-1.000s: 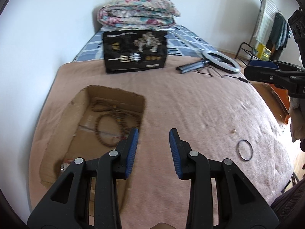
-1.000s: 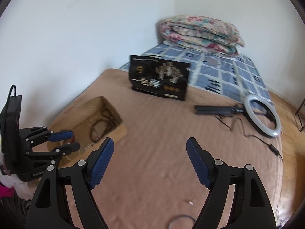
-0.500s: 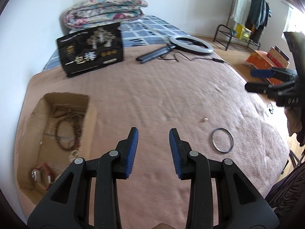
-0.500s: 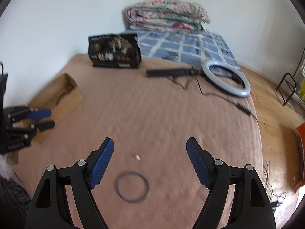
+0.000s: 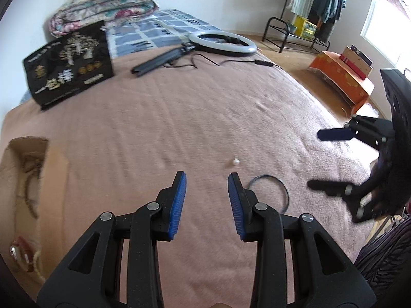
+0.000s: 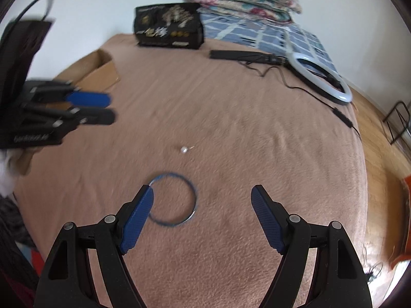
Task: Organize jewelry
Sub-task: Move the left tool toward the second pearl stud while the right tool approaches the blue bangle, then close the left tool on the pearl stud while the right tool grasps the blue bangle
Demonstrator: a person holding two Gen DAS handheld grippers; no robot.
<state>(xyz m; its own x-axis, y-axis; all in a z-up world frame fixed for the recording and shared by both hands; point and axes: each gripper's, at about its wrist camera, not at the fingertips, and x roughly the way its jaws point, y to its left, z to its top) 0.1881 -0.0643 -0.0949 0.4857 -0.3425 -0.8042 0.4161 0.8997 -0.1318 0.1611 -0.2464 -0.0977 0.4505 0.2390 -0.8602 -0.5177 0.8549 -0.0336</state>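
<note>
1. Both tools are released and carry nothing; my right hand-held gripper (image 6: 203, 200) hangs with its jaws spread wide over the bangle (image 6: 172, 199), whose left arc is hidden behind the left finger; my left hand-held gripper (image 5: 207, 186) holds a narrower gap, lower centre of its frame.
2. Task items: the bangle lies flat on the brown blanket (image 6: 244, 118); the pearl earring (image 6: 184, 149) lies just above it in the frame, apart from it; the cardboard box (image 5: 30, 195), left edge of the left view, holds bead strands.
3. Risks, as I judge them: the thin ring lies flush on soft pile, so closing fingers may skate over it or pinch blanket instead; a sweep could flick the tiny earring into the folds; the two tools sit near each other and could collide.
4. Room: open blanket around both items; the bed edge falls away at right; the ring light (image 6: 321, 77) and its cable lie well apart, upper right.
</note>
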